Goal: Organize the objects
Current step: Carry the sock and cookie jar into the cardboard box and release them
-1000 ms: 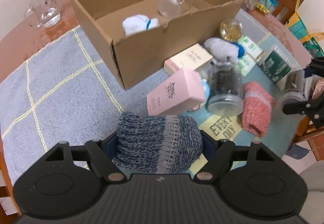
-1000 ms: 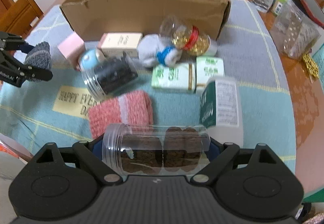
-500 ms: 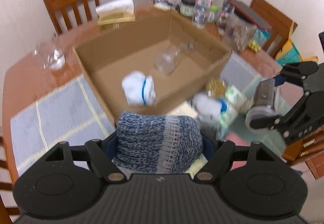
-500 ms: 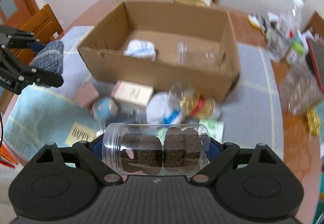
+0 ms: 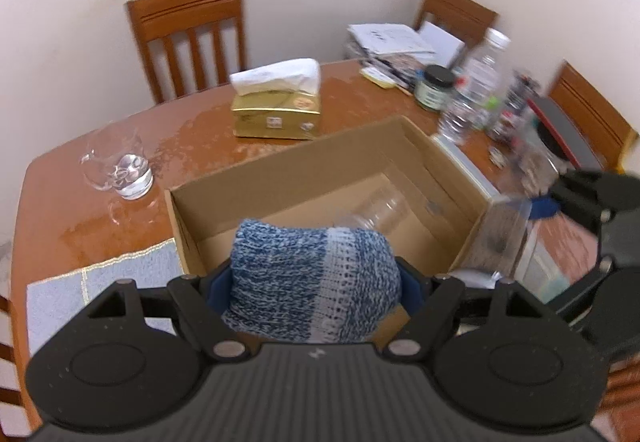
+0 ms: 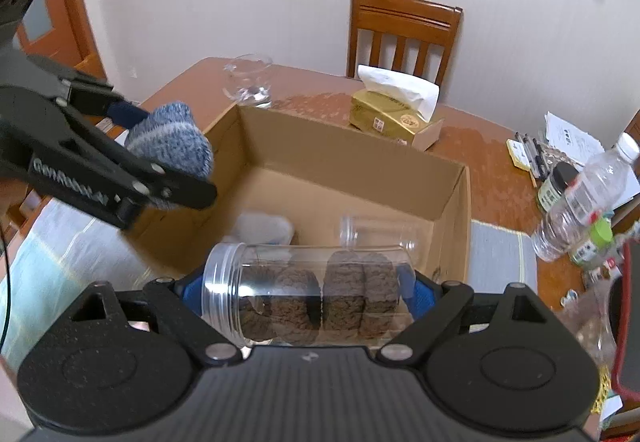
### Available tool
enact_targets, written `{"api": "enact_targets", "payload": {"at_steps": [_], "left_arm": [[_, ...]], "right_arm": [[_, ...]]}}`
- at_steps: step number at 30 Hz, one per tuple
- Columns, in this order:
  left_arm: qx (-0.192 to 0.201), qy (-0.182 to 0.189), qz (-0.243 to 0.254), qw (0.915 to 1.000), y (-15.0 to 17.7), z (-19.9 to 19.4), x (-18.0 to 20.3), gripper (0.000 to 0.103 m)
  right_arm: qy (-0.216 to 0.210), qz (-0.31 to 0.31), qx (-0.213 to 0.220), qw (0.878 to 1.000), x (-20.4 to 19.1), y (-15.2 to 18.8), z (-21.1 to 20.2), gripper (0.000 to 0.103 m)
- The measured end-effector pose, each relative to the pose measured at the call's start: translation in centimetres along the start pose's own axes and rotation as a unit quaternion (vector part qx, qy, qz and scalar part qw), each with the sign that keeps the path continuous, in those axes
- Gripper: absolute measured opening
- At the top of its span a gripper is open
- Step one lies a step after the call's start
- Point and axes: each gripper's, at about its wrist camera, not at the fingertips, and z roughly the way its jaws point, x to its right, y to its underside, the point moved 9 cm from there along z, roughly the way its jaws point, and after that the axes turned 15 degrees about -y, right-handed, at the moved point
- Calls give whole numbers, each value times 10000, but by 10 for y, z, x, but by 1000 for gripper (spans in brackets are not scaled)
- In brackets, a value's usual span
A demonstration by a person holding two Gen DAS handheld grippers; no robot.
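Both my grippers have risen from the cluttered mat since 1 second ago and now hang over the box, each carrying its load.

Left wrist view: my left gripper (image 5: 316, 284) is clenched on a sock (image 5: 312, 282), a rolled blue-and-white knit bundle with a paler band, bulging out between the jaws. Ahead of the jaws and below them lies the box (image 5: 472, 198), open, with a clear empty jar (image 5: 380, 210) on its floor just beyond the sock. Off to the right of the jaws my right gripper (image 5: 536, 208) shows, blurred.

Right wrist view: my right gripper (image 6: 308, 300) grasps a jar (image 6: 304, 294) crosswise, a clear plastic cylinder lying flat between the jaws, open threaded mouth to the left, 4 brown cookies standing inside. Beyond the jaws the box (image 6: 452, 210) holds a white roll (image 6: 264, 228) and the empty jar (image 6: 376, 232). To the upper left of the jaws my left gripper (image 6: 180, 162) holds the sock (image 6: 172, 142) over the box's left wall.

I judge this the carry-to-box step, nearly at release. Next I should lower each load over bare floor, clear of the empty jar and white roll, then let go; the jar could roll or spill from its open mouth.
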Motion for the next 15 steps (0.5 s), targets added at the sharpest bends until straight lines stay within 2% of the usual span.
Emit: {"api": "enact_targets", "payload": {"at_steps": [5,15], "left_arm": [[-200,-199,-105,9995,-10,28,1,79],[-551,-365,-320,9973,-14,68,4,79]], "right_arm": [[-7,331,-434,9985,25,-7,41,94],[-69,654,-1164,9910,41,17,92,94]]}}
